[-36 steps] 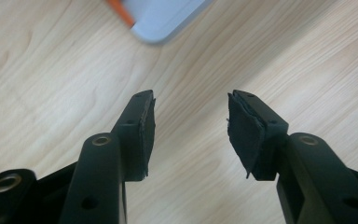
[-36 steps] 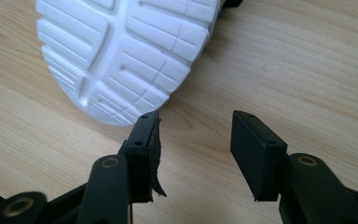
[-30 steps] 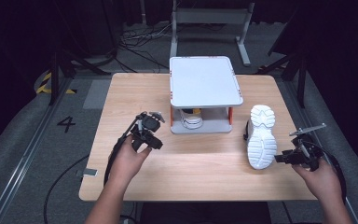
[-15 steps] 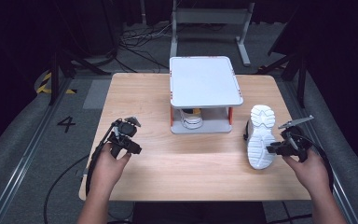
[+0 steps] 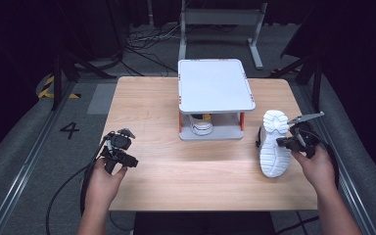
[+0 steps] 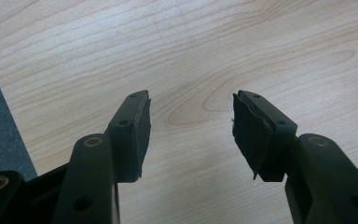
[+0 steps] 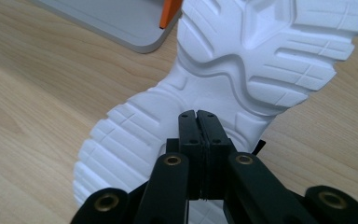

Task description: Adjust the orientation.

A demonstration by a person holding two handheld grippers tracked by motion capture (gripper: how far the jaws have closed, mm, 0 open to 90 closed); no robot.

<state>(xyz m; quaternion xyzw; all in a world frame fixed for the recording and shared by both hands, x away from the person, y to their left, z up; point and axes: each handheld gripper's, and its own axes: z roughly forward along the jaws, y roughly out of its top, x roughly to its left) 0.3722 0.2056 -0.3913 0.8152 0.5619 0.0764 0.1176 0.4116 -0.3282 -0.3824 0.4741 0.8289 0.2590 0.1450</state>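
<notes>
Hands shift as we watch: our left gripper (image 5: 120, 152), jaws spread and empty, has drawn back to the table's (image 5: 152, 105) near left edge, while our right gripper (image 7: 198, 116), jaws clenched on nothing, hovers against the upturned white sneaker (image 5: 274, 142) beside the grey shelf (image 5: 215, 90), likely about to reposition it.

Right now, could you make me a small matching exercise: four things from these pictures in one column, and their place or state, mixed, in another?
Things:
1. left gripper
2. right gripper
3. white shoe
4. grey two-level stand

States:
A. sole turned up, on the table
B. jaws pressed together
C. jaws apart over bare wood
D. shelters something on its lower shelf

Pairs: 1-C, 2-B, 3-A, 4-D
</notes>
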